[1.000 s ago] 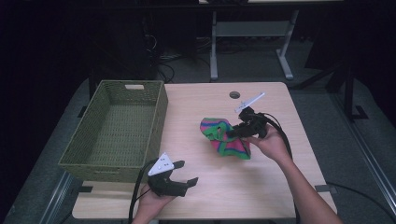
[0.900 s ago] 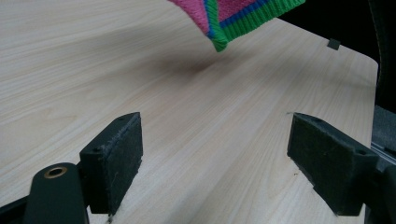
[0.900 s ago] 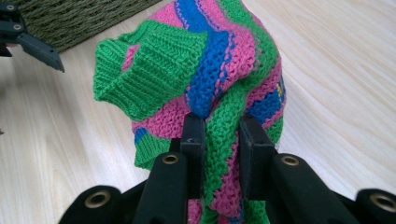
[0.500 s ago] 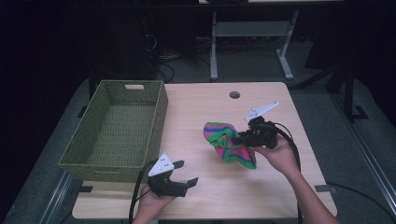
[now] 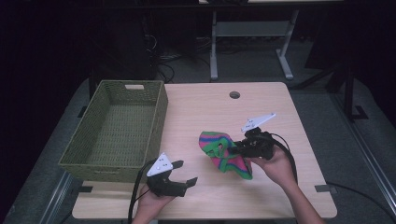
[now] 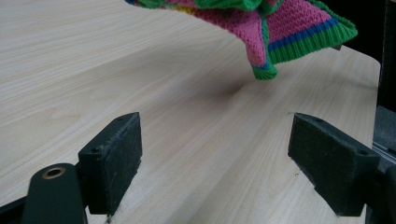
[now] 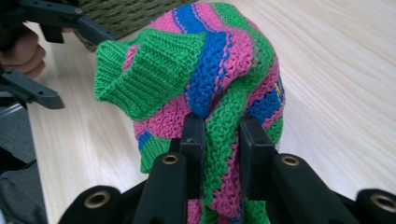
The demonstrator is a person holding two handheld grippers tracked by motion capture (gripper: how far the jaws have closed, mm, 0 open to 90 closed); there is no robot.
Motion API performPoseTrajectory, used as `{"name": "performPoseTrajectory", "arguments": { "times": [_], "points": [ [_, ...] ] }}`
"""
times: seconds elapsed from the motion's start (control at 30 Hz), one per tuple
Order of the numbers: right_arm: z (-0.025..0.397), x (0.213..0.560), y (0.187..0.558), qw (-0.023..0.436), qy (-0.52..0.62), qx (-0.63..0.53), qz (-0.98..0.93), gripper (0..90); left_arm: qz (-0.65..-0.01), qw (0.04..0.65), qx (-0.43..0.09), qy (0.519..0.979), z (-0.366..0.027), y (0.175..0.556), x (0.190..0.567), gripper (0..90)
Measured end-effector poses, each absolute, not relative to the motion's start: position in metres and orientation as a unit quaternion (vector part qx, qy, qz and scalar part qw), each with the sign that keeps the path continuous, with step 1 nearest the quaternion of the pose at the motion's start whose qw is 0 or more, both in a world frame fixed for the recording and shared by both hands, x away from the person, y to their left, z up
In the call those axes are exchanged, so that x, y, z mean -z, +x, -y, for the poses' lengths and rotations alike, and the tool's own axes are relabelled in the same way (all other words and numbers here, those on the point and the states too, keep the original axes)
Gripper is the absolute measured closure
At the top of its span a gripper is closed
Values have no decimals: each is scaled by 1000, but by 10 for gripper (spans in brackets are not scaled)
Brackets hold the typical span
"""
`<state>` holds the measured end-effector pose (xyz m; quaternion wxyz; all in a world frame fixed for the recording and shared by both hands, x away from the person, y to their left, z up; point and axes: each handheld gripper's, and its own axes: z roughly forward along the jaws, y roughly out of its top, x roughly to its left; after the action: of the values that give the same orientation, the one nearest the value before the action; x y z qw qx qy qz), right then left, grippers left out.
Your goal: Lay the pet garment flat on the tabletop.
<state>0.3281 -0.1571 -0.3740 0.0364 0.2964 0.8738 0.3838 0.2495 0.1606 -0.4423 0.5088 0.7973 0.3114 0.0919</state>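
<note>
Right claw [image 5: 232, 148] clamped on knitted garment [image 5: 223, 154], lifted clear of table [image 5: 201, 112].
Left claw [image 5: 184, 173] rests wide open and empty near the front table edge, beside the woven basket [image 5: 116, 133].

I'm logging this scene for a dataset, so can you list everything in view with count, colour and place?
knitted cloth: one, striped pink, green and blue, lifted above the table's right half, clamped in the right gripper.
basket: one, olive-green woven, empty, on the table's left side.
table: one, light wood, with a round hole near its far edge.
metal stand: one, grey, on the floor beyond the table.
left gripper: one, black with a grey plate, near the front edge, jaws wide apart, holding nothing.
right gripper: one, black with a grey plate, jaws shut on the cloth.
hands: two, one holding each gripper, entering from the near edge.
</note>
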Motion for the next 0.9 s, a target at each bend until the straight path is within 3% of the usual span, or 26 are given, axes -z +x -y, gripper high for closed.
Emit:
{"name": "performPoseTrajectory", "arguments": {
  "times": [0.9],
  "points": [
    [138, 419, 318, -6, 323, -367, -872, 736, -316, 509, -89, 796, -162, 250, 443, 173]
  ]
}}
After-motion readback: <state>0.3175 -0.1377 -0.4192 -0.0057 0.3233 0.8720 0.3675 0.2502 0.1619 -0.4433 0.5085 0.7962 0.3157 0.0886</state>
